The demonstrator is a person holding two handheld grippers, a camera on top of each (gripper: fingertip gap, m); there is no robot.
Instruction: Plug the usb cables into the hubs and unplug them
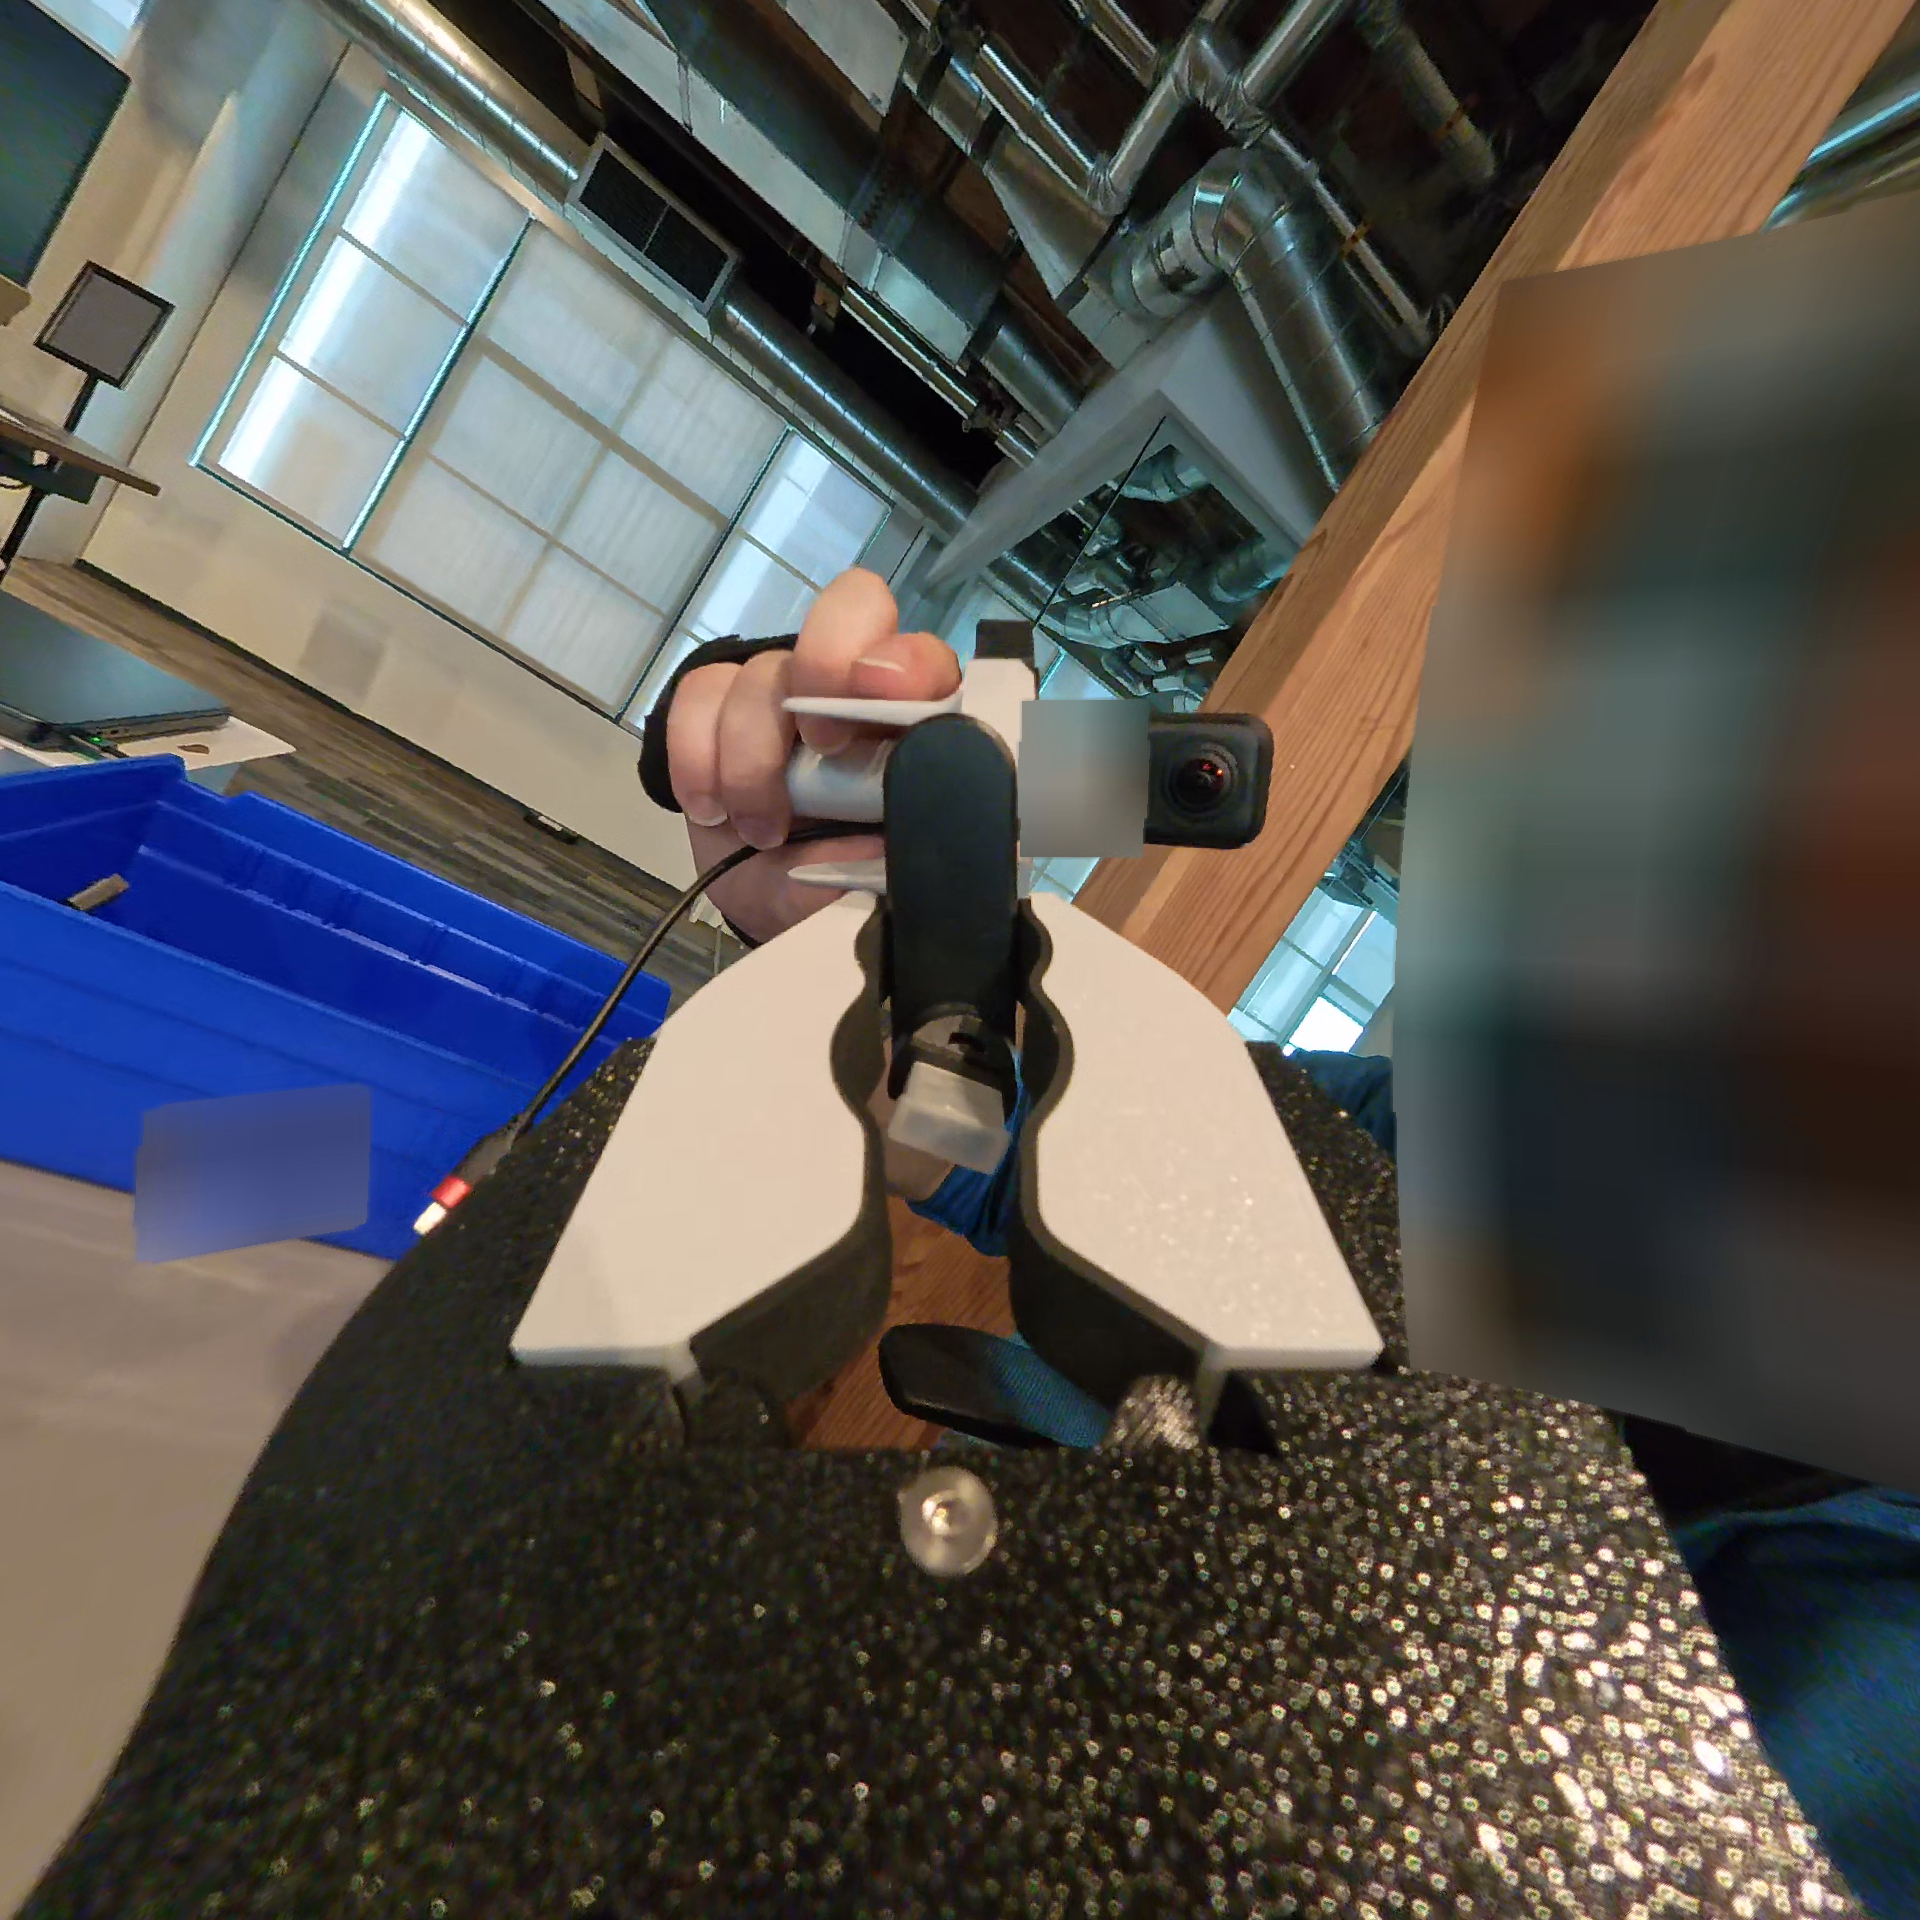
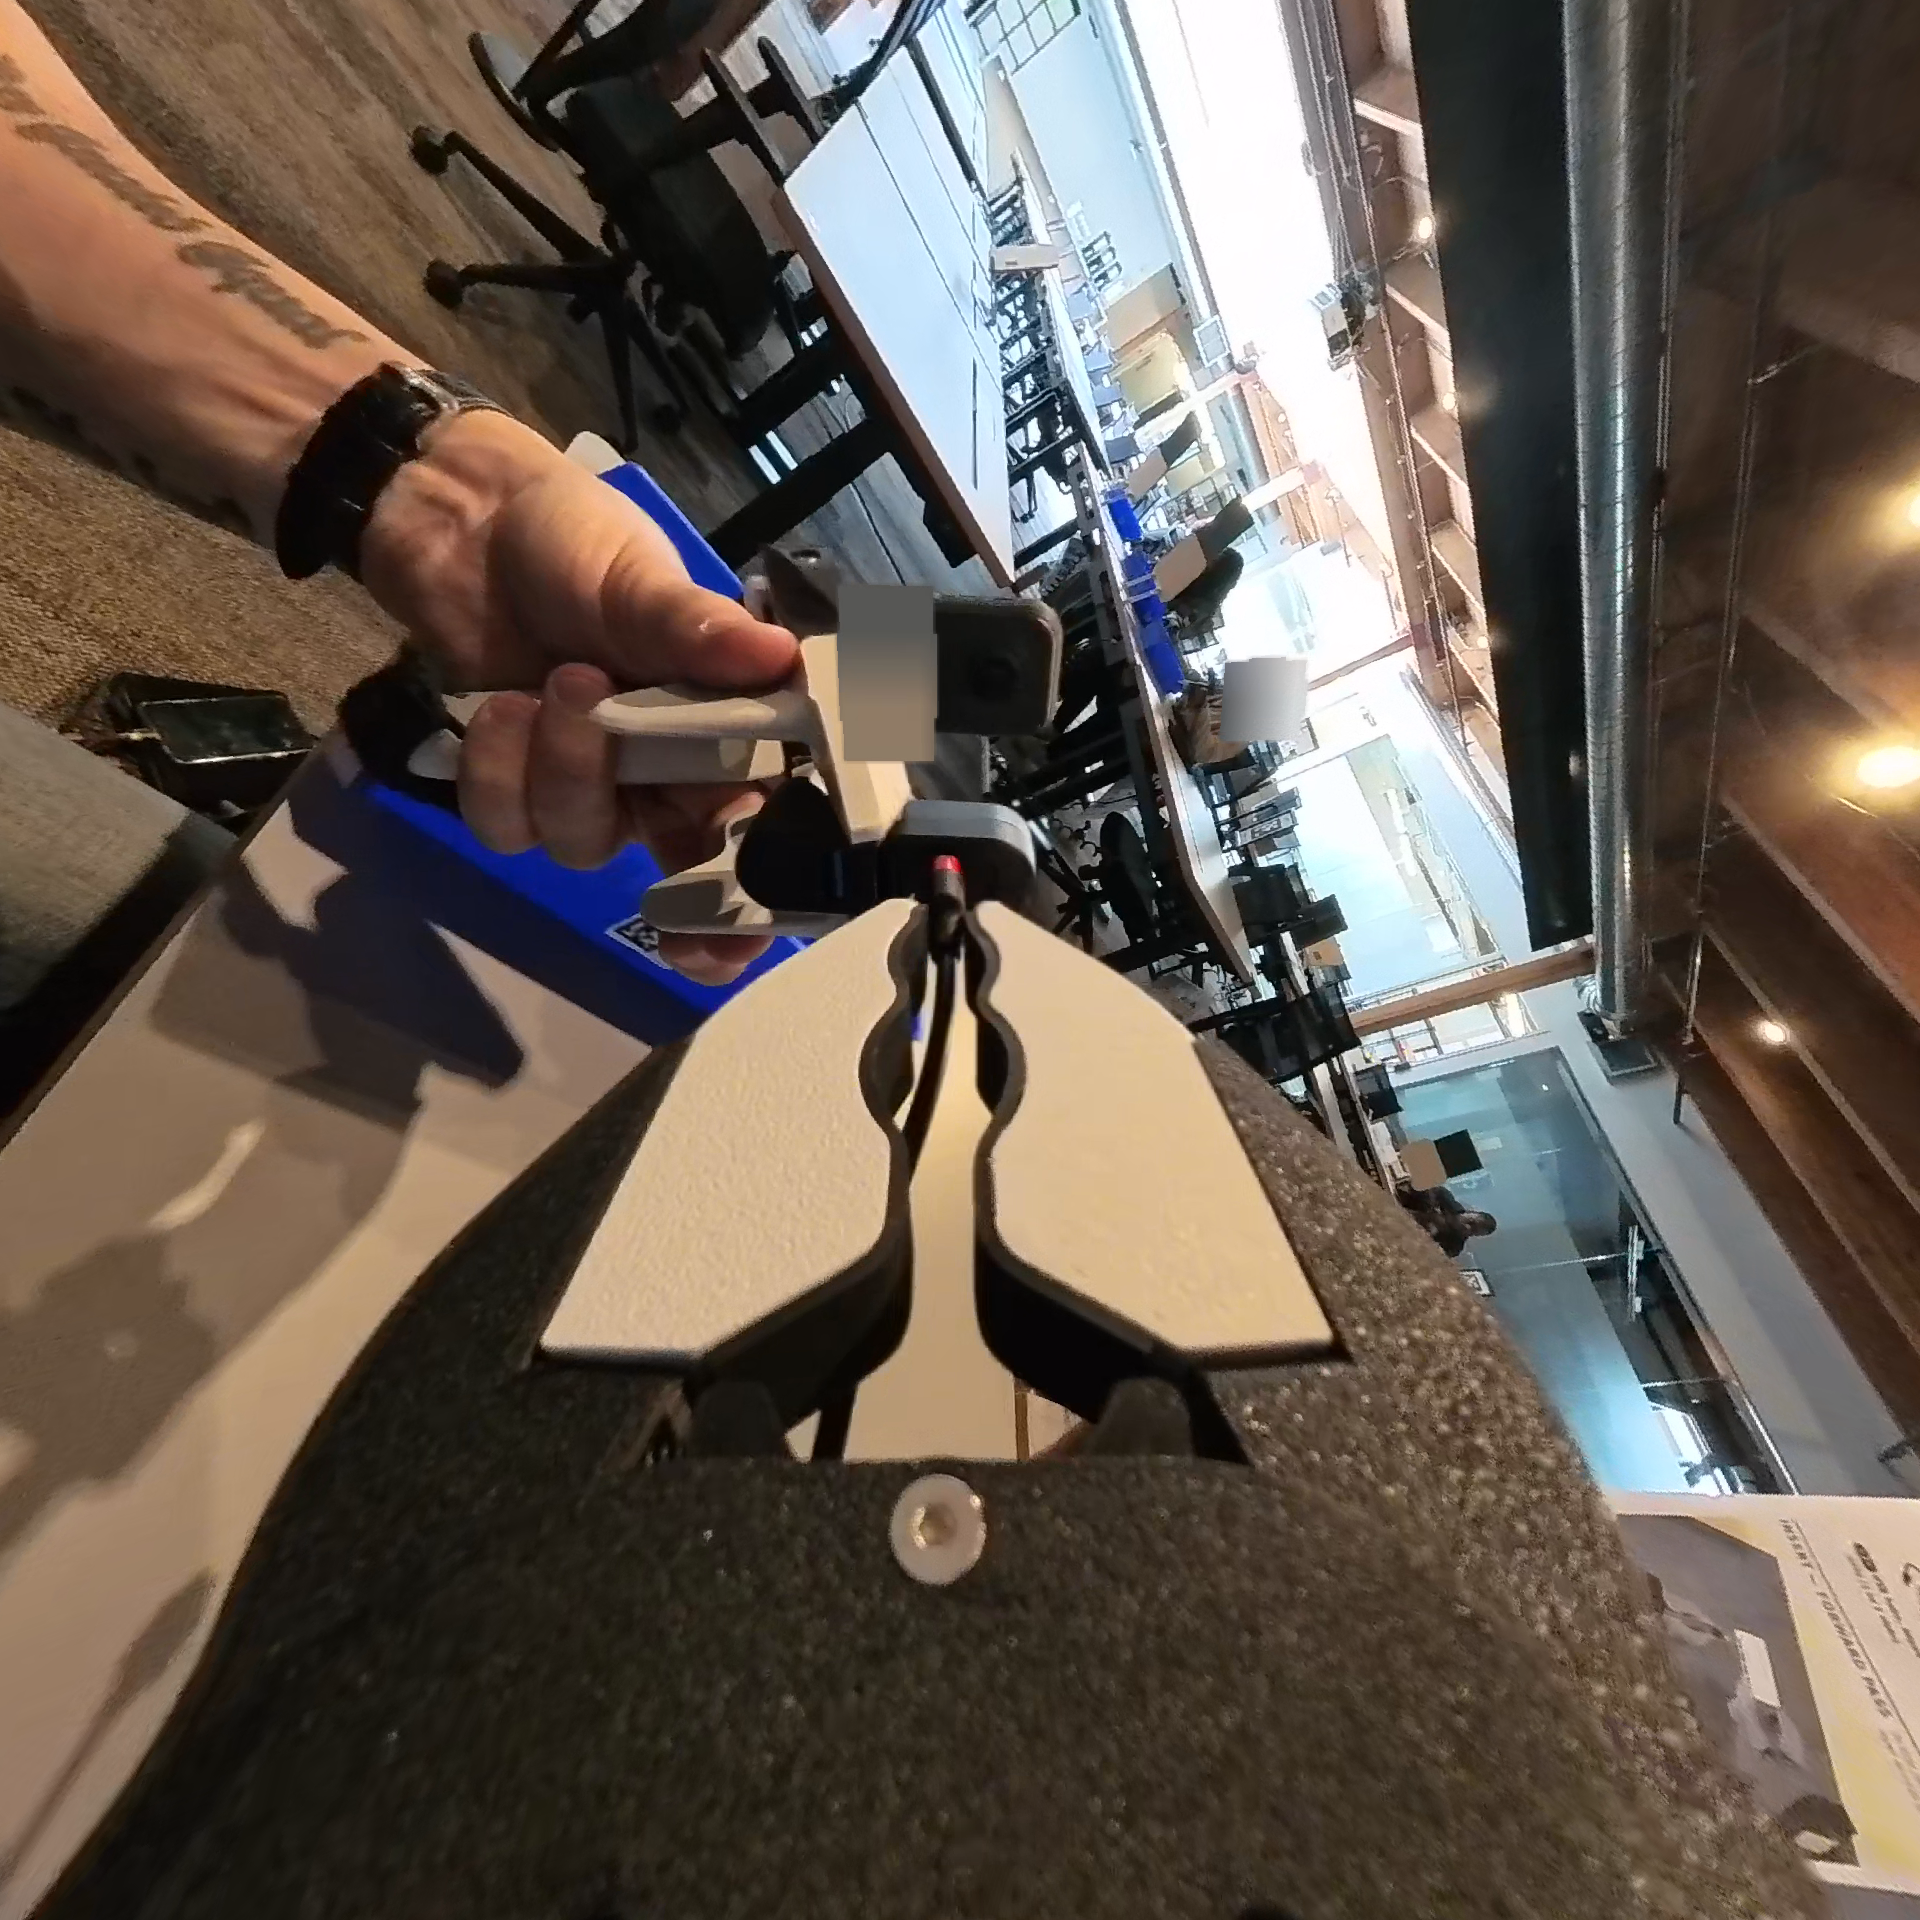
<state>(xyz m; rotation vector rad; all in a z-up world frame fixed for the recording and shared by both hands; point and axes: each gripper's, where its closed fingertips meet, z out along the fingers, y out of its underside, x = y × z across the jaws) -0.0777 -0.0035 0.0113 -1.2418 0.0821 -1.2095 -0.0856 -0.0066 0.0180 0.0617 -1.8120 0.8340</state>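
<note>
USB cable (image 2: 923, 1086) first: it runs straight up the middle of the right tool (image 2: 940, 914), whose two pale fingers are pressed in on it near their tips. The cable's long axis lines up with the fingers. Its red-collared plug (image 2: 943, 873) pokes out past the tips and points forward at the hub (image 1: 945, 831). The red collar sits right against the hub's grey end, though I cannot tell whether the plug is seated inside or only touching.

Over to the left wrist view. The left tool (image 1: 948, 925) is pinching the hub, a black oblong caught in the notch between its fingers. The hub's long axis runs along those fingers, rounded black end pointing away from the camera and a pale translucent end facing back toward it. From the right wrist view that same hub lies crosswise, so the plug meets it at a right angle to its length.

Both pieces are up in the air, above the grey tabletop (image 1: 156, 1455). The cable's slack drops in a curve from the right tool, and its other plug (image 1: 449, 1205), red and silver, hangs just above the tabletop beside the left tool's body. A blue bin (image 1: 312, 966) stands behind it on the tabletop, with a small grey piece (image 1: 99, 891) lying inside.
</note>
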